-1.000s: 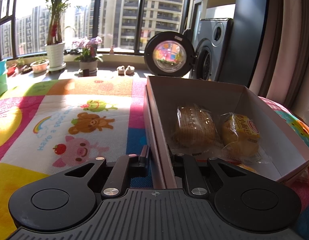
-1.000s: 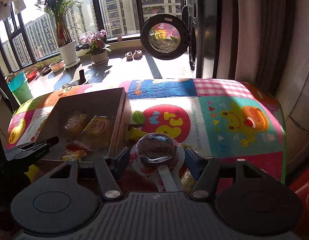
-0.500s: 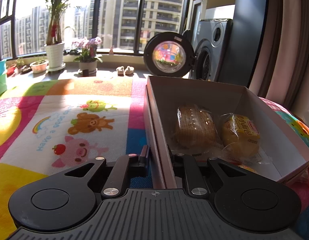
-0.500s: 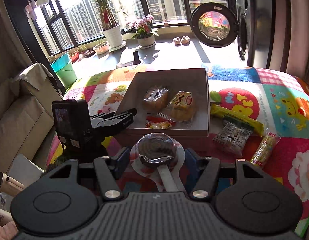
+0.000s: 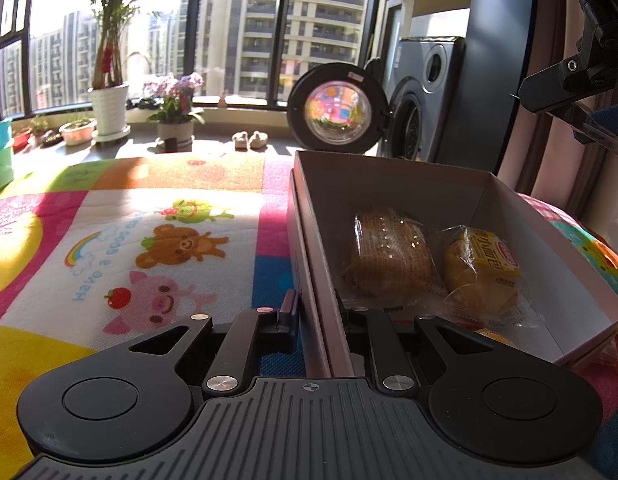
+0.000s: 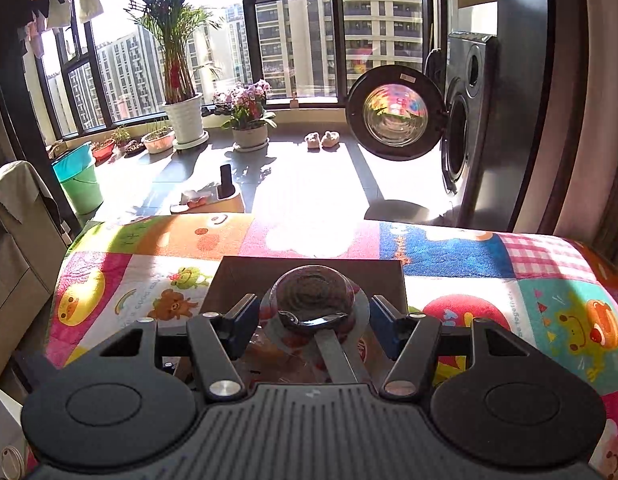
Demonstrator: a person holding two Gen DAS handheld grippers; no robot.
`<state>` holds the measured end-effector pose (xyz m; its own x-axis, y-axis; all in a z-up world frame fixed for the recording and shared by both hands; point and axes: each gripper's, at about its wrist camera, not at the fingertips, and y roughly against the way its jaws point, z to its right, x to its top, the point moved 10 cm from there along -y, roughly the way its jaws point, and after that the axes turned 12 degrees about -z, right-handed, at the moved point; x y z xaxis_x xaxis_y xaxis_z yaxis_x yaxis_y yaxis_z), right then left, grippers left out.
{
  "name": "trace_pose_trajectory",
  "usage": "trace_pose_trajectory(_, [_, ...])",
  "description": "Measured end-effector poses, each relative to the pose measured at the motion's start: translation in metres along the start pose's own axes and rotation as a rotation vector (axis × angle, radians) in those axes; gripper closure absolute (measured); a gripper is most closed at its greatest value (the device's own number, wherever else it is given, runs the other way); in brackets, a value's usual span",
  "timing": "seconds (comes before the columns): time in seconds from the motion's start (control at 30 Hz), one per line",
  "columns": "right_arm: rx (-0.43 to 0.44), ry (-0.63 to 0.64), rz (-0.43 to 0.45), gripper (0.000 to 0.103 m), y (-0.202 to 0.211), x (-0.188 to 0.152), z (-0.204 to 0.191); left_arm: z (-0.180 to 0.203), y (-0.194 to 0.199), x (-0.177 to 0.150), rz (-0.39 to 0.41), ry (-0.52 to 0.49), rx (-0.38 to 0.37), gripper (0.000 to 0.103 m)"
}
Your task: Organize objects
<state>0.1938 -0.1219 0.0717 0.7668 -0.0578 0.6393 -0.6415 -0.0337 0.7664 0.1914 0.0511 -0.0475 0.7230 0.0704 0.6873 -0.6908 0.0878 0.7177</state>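
Observation:
An open cardboard box (image 5: 429, 184) sits on a colourful cartoon mat (image 5: 121, 248). Inside lie a wrapped brown cake (image 5: 389, 256) and a yellow wrapped bun (image 5: 483, 272). My left gripper (image 5: 317, 312) is shut on the box's near left wall. My right gripper (image 6: 313, 312) is shut on a round dark jelly cup (image 6: 311, 294) in a clear wrapper, held above the box (image 6: 245, 276). The right gripper also shows at the upper right of the left wrist view (image 5: 565, 80).
A washing machine (image 6: 465, 120) with its round door (image 6: 393, 114) open stands beyond the mat. Potted plants (image 6: 185, 120) and a green bucket (image 6: 77, 176) line the window floor. A grey sofa arm (image 6: 13, 248) is at left.
My right gripper carried the jelly cup forward and left, from beside the box to above it. The loose snacks on the mat left its view. The left gripper stayed still on the box wall.

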Motion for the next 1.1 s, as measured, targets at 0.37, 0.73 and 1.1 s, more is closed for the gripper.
trace_pose_trajectory(0.37, [-0.001,-0.118,0.034,0.021,-0.025,0.005,0.038,0.0,0.0,0.0,-0.001,0.001,-0.002,0.087])
trace_pose_trajectory(0.73, [-0.108,-0.105,0.033,0.015,0.017,-0.059,0.089,0.0,-0.001,-0.002,-0.001,0.001,-0.003,0.086])
trace_pose_trajectory(1.1, [-0.17,-0.214,-0.13,0.0,0.036,-0.189,0.146,0.0,-0.001,-0.002,-0.002,0.001,-0.004,0.086])
